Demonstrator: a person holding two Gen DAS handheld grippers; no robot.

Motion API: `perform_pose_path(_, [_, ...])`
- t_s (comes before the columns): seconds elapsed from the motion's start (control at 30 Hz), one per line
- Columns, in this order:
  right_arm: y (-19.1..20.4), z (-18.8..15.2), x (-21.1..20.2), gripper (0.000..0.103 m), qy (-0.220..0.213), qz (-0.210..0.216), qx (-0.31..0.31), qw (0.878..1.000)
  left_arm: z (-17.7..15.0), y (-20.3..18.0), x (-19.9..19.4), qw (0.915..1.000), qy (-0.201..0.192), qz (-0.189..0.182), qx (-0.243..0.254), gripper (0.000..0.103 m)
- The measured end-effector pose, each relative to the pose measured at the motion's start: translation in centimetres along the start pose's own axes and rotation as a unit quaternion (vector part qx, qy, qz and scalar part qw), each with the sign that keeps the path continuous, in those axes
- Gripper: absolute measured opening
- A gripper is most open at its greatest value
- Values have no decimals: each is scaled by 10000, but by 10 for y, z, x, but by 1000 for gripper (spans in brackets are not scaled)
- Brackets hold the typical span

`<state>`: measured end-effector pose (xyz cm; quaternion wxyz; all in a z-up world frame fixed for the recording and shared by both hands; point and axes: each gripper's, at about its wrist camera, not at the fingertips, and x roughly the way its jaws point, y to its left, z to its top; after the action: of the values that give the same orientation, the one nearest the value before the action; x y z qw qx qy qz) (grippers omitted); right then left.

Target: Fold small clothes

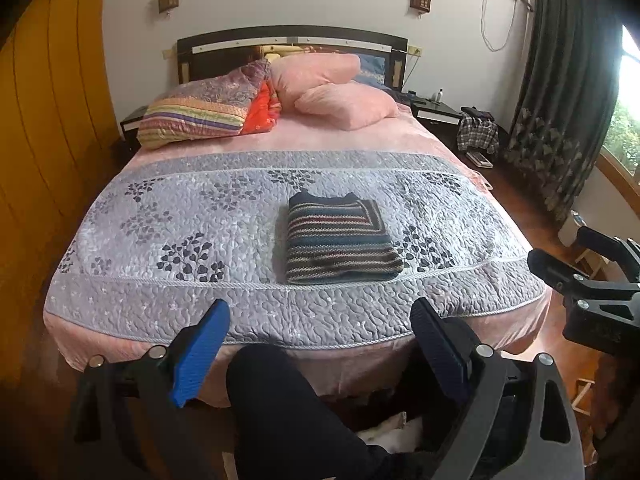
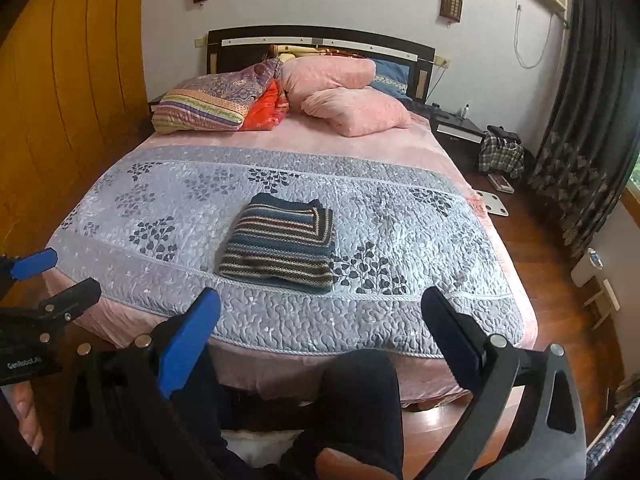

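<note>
Sweater (image 1: 340,238) sat folded mid-frame on the bed (image 1: 240,208), neckline pointing up-frame toward the pillows, long axis likewise. Left tool (image 1: 320,344) and right tool (image 2: 320,340) both hung released, holding nothing.

Knitted striped sweater (image 1: 340,240), quilted bedspread (image 1: 200,208)

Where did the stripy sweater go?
The stripy sweater lies folded on the grey quilt, near the foot of the bed and far from the pink pillows; both open grippers are held back from it.
</note>
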<state>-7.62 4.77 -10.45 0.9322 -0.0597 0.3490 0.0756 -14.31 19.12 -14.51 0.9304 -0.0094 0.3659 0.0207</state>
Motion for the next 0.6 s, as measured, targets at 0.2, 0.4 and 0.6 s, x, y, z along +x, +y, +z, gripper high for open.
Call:
perform_pose_path(0.2, [-1, 1, 1, 100, -6, 1, -5, 10000, 0, -1, 4, 10000, 25, -14, 0, 92])
perform_pose_path(0.4, [-4, 3, 6, 100, 38, 18, 8, 10000, 3, -2, 11, 10000, 59, -29, 41, 92])
perform_pose_path(0.6, [-9, 5, 12, 100, 68, 10, 54, 10000, 5, -6, 15, 9999, 42, -58, 83, 92])
